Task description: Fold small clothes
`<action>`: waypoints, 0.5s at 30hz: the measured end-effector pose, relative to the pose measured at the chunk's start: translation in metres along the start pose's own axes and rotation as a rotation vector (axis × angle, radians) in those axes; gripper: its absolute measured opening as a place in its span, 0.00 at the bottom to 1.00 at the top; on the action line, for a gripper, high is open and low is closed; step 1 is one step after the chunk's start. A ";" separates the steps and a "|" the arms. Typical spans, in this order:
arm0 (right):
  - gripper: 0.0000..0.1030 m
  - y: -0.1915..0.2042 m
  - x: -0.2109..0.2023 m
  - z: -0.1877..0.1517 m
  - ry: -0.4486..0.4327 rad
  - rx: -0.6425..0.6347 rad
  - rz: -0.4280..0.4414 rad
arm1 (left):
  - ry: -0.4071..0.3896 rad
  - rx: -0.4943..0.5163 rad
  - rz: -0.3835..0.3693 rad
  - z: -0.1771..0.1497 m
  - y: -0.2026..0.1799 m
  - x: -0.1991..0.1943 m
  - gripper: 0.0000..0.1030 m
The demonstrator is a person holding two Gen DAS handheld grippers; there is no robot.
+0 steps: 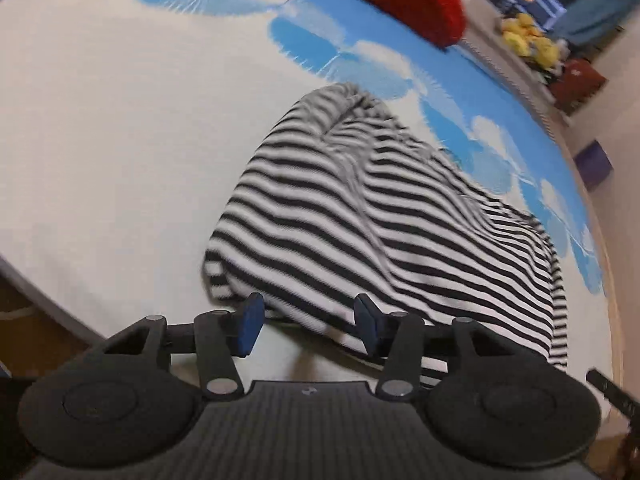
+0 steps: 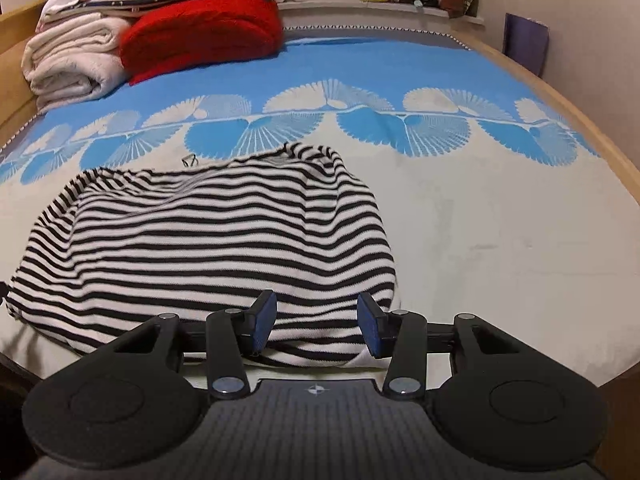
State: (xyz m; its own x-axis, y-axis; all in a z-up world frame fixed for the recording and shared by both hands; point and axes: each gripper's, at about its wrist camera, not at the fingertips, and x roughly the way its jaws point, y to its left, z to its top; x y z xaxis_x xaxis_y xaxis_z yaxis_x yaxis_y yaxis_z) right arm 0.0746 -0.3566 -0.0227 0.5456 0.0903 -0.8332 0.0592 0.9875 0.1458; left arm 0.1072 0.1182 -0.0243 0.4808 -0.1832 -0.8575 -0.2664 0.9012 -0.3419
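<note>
Striped cloth, a black-and-white garment (image 2: pixel 208 240), lies rumpled on the bed (image 2: pixel 500 220), on the pale part of a bedspread (image 2: pixel 360 68) whose far half is blue with fan shapes. It is bunched into a rough mound rather than spread flat, with creases running across it and one end drawn up into a narrow ridge, best seen in the left wrist view.

Both grippers are held above its near edge with nothing between the pads. The left gripper (image 1: pixel 310 326) is seen with its jaws partly apart, over the hem at one near corner of the garment (image 1: pixel 380 220); the right gripper (image 2: pixel 316 326) is likewise partly apart, over the hem near the other corner. No cloth is pinched by either.

Judging from this, the garment is not yet laid out, so the step in hand is likely to be a grasp of the near edge for flattening. It would be done well if a single layer of the hem were taken at each corner, not a thick bunch, and if the two grasps were kept well apart so that the cloth could be drawn taut between them. A slow, even pull is advised, since soft knit is easily dragged into fresh wrinkles.

A red blanket (image 2: pixel 200 28) and folded white bedding (image 2: pixel 72 60) lie well clear at the far end.
</note>
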 end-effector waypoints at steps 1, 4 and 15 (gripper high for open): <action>0.45 -0.002 0.001 0.000 0.003 0.004 -0.001 | 0.011 -0.018 0.001 0.002 0.002 0.003 0.54; 0.45 -0.006 0.004 0.001 0.006 0.025 -0.001 | 0.040 -0.043 0.015 0.004 0.003 0.014 0.58; 0.45 -0.009 0.018 -0.004 0.067 0.019 -0.043 | 0.058 -0.233 0.039 0.010 0.017 0.045 0.75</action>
State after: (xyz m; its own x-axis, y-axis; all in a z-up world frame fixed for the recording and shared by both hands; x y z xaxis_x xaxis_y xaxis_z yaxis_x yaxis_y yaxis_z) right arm 0.0802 -0.3635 -0.0413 0.4848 0.0569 -0.8728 0.0973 0.9882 0.1185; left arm 0.1328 0.1290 -0.0650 0.4196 -0.1786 -0.8900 -0.4723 0.7943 -0.3821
